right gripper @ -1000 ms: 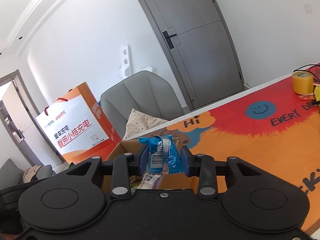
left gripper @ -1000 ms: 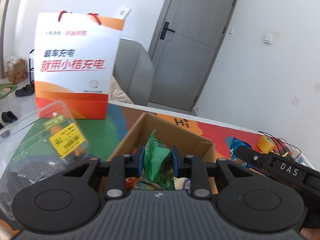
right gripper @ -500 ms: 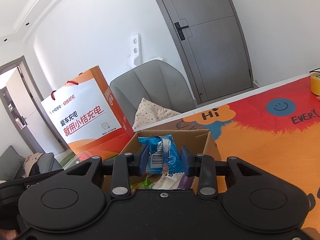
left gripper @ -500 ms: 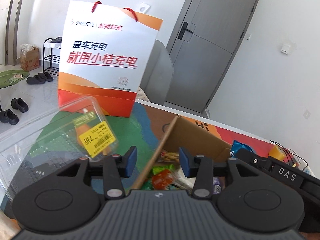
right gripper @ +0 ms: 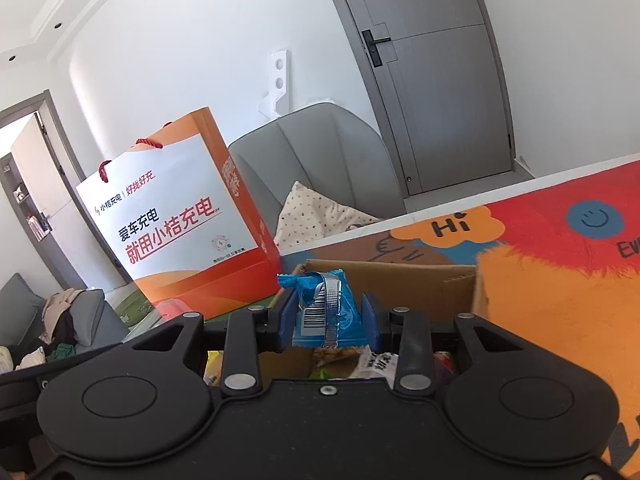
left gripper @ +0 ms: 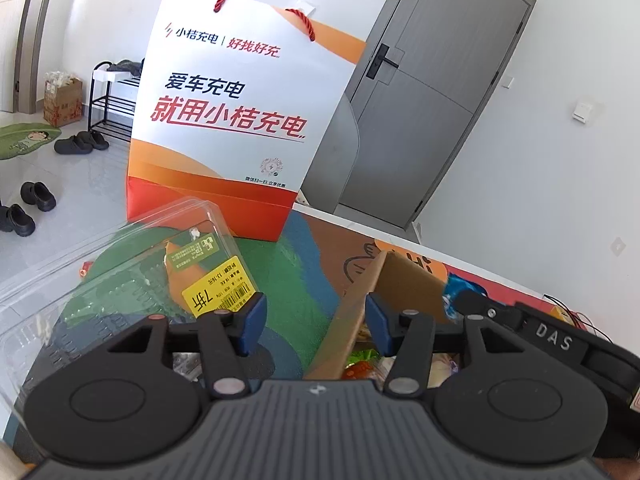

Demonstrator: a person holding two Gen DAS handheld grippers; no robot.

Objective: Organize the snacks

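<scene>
Presently, by view:

- Left wrist view: left gripper (left gripper: 312,320), jaws apart and just been opening, nothing pinched between the blue pads.
- Cardboard box (left gripper: 404,280), just ahead and right of the left gripper; its near side wall stands in the gap by the right pad; loose snack packets (left gripper: 362,364) lie inside, low behind the finger.
- Clear plastic container (left gripper: 132,264), ahead-left, yellow price sticker on its lid.
- Orange-and-white paper bag (left gripper: 236,120), upright, farther ahead.
- Right gripper (left gripper: 552,336), to the right beyond the box.
- Right wrist view: right gripper (right gripper: 326,312) clenched on a blue snack packet (right gripper: 326,308), held upright above the cardboard box (right gripper: 400,280).
- Colourful table mat (right gripper: 560,280), to the right.
- Grey chair (right gripper: 320,160), beyond the table.
</scene>
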